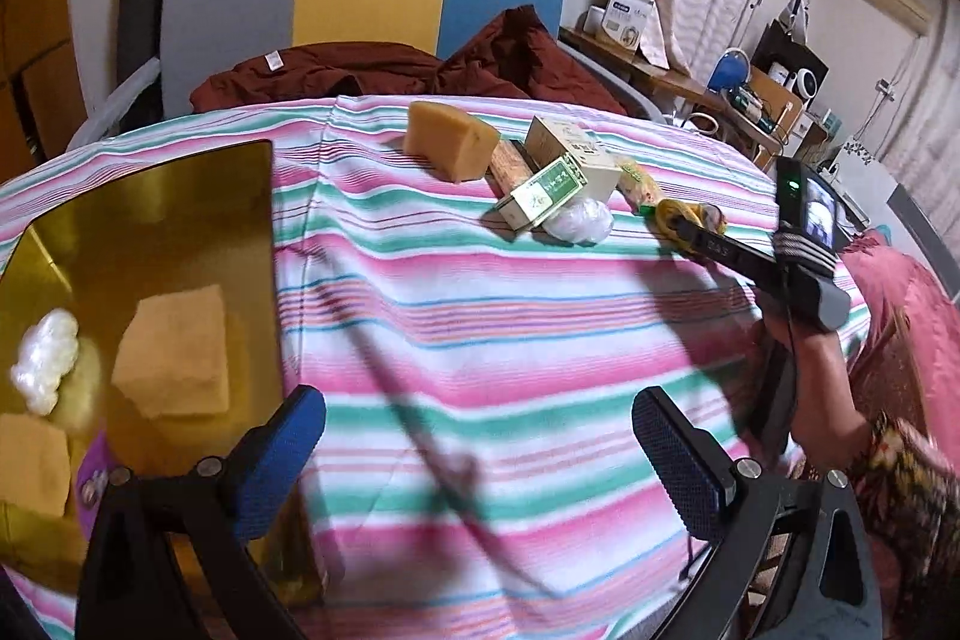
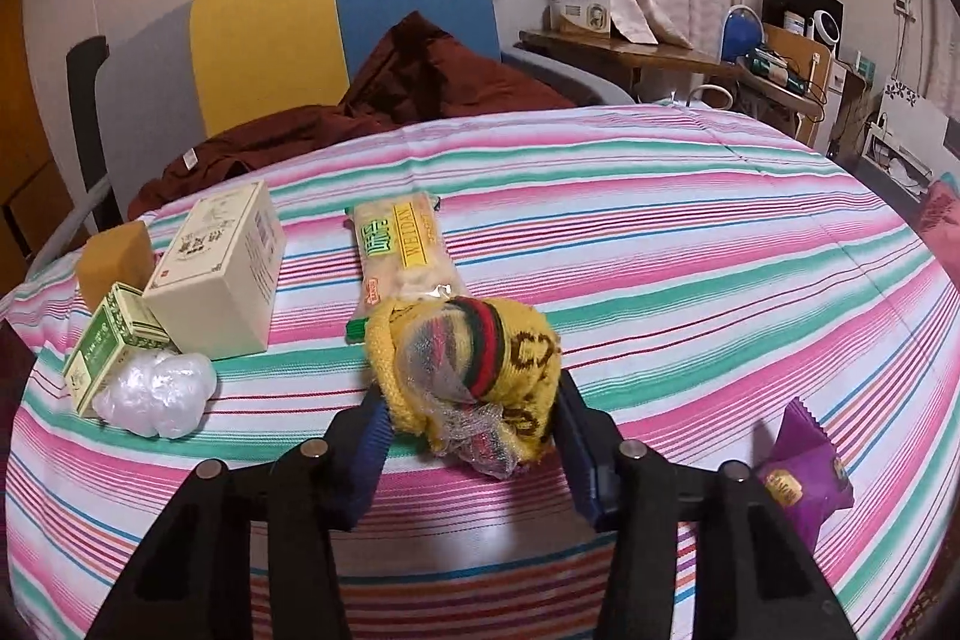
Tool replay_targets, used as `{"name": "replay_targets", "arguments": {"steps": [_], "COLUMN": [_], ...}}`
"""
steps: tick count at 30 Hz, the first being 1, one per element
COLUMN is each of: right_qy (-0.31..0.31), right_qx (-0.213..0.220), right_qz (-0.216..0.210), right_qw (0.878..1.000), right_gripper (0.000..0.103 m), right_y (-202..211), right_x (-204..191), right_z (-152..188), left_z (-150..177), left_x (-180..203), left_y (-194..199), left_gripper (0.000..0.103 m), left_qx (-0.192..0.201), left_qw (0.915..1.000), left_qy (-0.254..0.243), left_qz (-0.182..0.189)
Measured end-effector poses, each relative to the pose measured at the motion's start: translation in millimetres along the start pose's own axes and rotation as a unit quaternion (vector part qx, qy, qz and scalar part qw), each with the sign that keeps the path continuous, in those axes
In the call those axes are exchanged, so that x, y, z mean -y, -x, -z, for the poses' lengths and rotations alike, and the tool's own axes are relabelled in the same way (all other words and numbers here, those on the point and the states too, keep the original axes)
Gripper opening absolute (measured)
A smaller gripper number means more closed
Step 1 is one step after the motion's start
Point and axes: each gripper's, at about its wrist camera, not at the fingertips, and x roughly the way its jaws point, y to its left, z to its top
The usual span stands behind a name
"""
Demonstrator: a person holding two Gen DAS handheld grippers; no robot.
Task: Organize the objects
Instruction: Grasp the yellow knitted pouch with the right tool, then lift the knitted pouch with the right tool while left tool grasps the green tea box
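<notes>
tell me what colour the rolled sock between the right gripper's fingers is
The rolled sock is mainly yellow, with a red and green band; clearest in the right wrist view.

A bed or table draped in a striped cloth (image 2: 690,244) of pink, green, white and blue carries everything; at its near left lies a shiny gold tray (image 1: 156,196); toward the far side sits a tan sponge block (image 1: 447,139); just right of it stands a cream box (image 2: 219,268), with a small green-and-white box (image 2: 108,352) leaning at its near-left corner and a crumpled white plastic wad (image 2: 159,391) touching both; right of the cream box lies a wrapped snack packet (image 2: 402,244); at its near end rests a yellow knitted bundle (image 2: 480,370); a purple packet (image 2: 807,478) lies at the near right, well apart.
</notes>
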Motion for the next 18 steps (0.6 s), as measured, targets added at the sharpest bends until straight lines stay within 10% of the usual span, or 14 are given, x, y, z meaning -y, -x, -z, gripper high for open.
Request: {"name": "replay_targets", "arguments": {"steps": [18], "right_qy": [0.015], "right_qx": [0.049], "right_qz": [-0.029], "right_qw": [0.998], "right_gripper": [0.049], "right_y": [20], "right_x": [-12], "right_z": [9], "left_z": [-97], "left_x": [59], "left_y": [-137], "left_gripper": [0.103], "left_qx": [0.001], "left_qw": [0.9778], "left_qy": [-0.179], "left_qz": [-0.108]}}
